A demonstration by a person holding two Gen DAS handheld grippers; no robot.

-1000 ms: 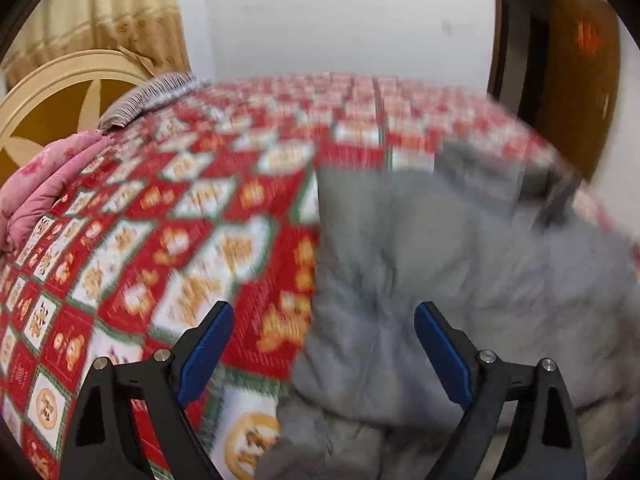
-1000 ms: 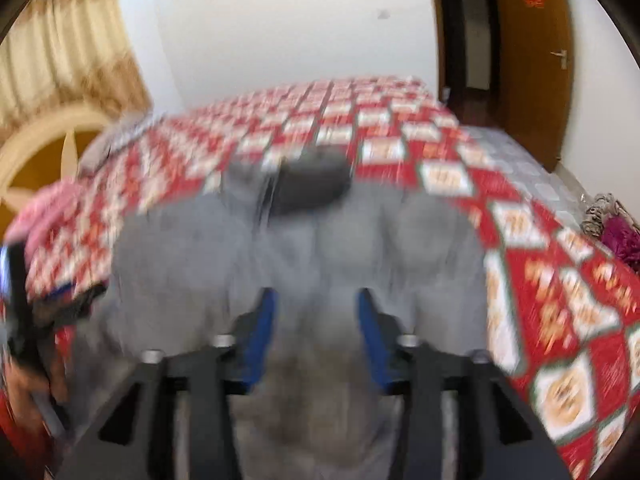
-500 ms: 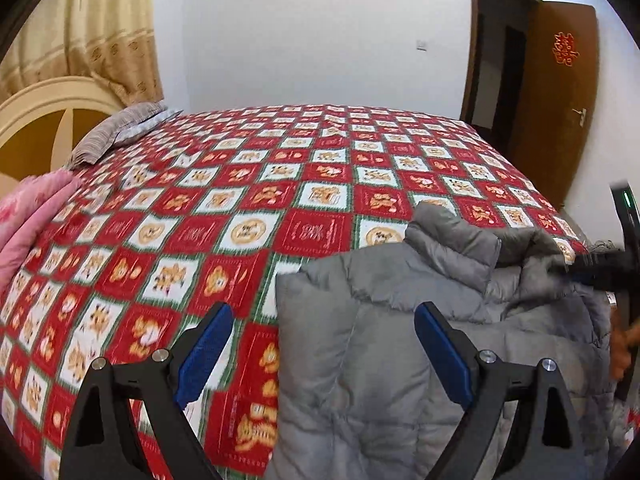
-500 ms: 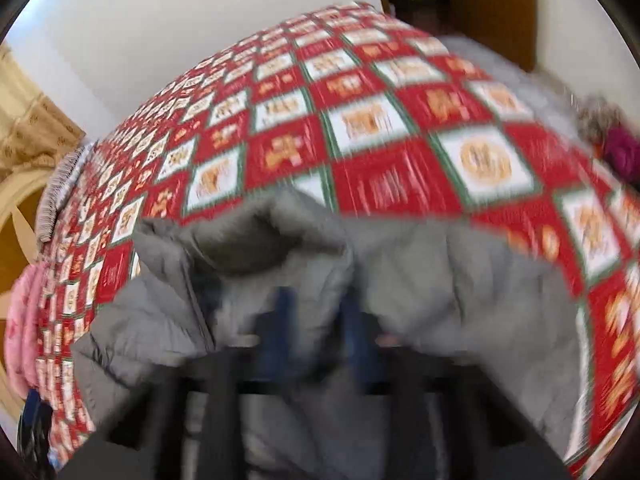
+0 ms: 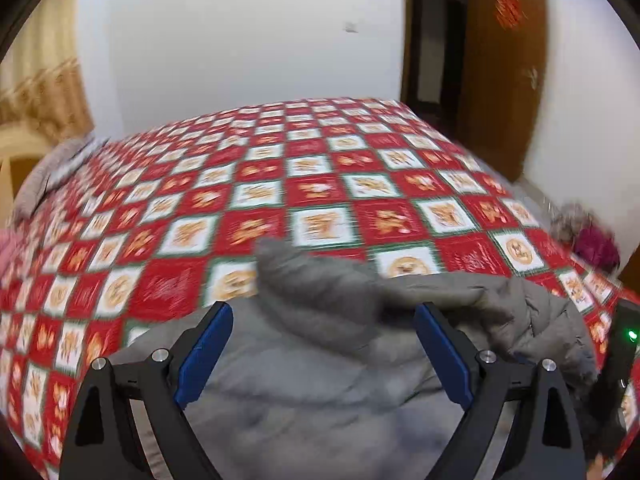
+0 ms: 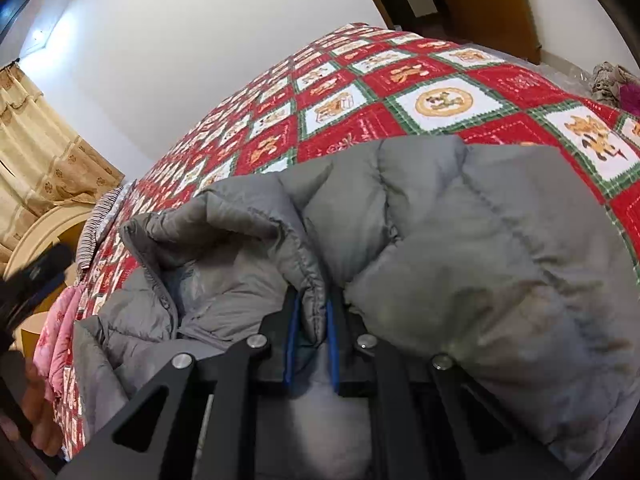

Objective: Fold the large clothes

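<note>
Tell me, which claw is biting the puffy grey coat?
The right claw. Its blue pads are closing on a fold of the grey coat by the collar. The left claw hangs wide open above the coat, gripping nothing.

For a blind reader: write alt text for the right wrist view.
The right gripper is closing on a stitched edge of a grey puffer jacket lying on a bed with a red-and-white patterned quilt.
</note>
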